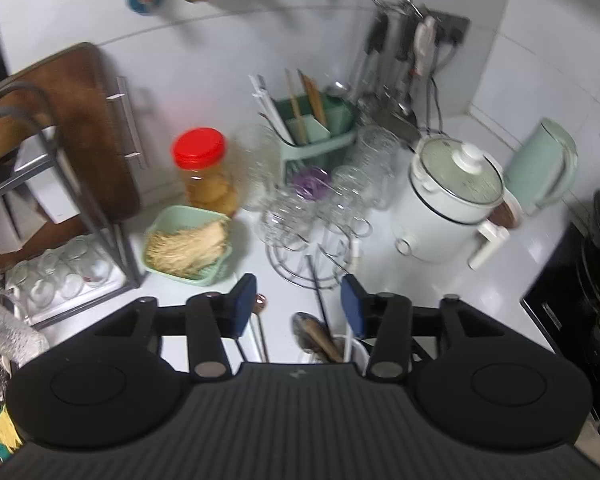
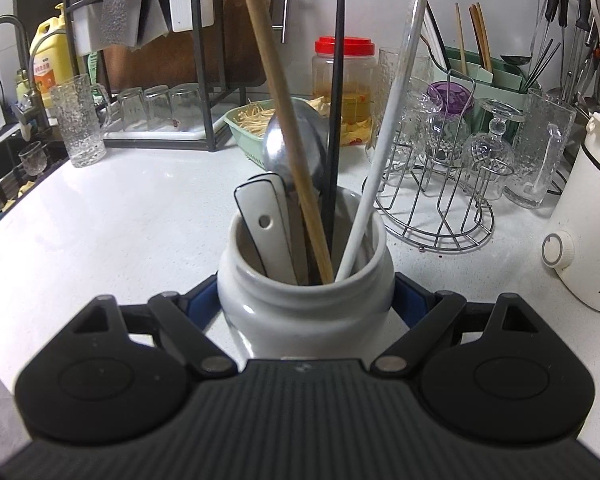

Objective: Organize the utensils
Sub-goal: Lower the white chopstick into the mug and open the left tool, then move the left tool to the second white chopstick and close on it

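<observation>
The white ceramic jar (image 2: 306, 304) stands on the pale counter (image 2: 140, 216), just in front of the wire glass rack (image 2: 436, 216). It holds a metal ladle (image 2: 296, 148), a white spoon handle (image 2: 266, 228), a wooden stick (image 2: 288, 140), a black chopstick (image 2: 334, 120) and a white chopstick (image 2: 384, 152), all leaning out of its mouth. My right gripper (image 2: 306, 300) clamps the jar's body between both blue pads. My left gripper (image 1: 298, 306) hangs above the jar (image 1: 356, 350) with jaws parted, nothing between them.
</observation>
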The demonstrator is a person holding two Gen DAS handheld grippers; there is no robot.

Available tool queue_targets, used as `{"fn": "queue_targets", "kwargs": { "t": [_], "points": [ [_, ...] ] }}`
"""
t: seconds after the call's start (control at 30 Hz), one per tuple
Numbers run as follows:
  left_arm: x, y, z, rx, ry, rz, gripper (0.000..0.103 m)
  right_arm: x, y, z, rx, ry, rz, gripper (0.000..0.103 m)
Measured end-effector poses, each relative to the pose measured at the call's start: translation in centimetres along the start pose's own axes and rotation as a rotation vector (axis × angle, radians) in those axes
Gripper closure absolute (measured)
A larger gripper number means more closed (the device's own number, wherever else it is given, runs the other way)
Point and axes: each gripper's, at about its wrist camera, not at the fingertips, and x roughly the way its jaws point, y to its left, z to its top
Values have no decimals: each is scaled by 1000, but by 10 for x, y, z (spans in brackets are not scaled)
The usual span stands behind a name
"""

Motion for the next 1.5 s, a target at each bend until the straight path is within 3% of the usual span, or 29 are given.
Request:
{"fn": "queue_targets", "kwargs": {
  "t": [0.23,0.43,0.8,1.0,1.07,1.27,1.5],
  "points": [
    [-3,34,-39,-107,-46,84,38,1,-4,2,8,3,-8,13],
    [16,55,-82,-213,-38,85,34,2,-9,3,10,8,-9,13],
    [72,56,-163,-262,-26,129,28,1,-10,2,2,8,-4,13],
    [101,64,-194,-340,11,87,28,-1,-12,2,5,15,-10,13],
    [106,67,-200,-366,7,34,28,-2,-13,1,7,19,-11,13],
    [122,61,-205,-347,4,1,30,-5,-17,2,7,39,-5,13],
    [154,50,-212,-314,55,-58,67,-4,-17,2,13,42,-9,13]
  ]
}}
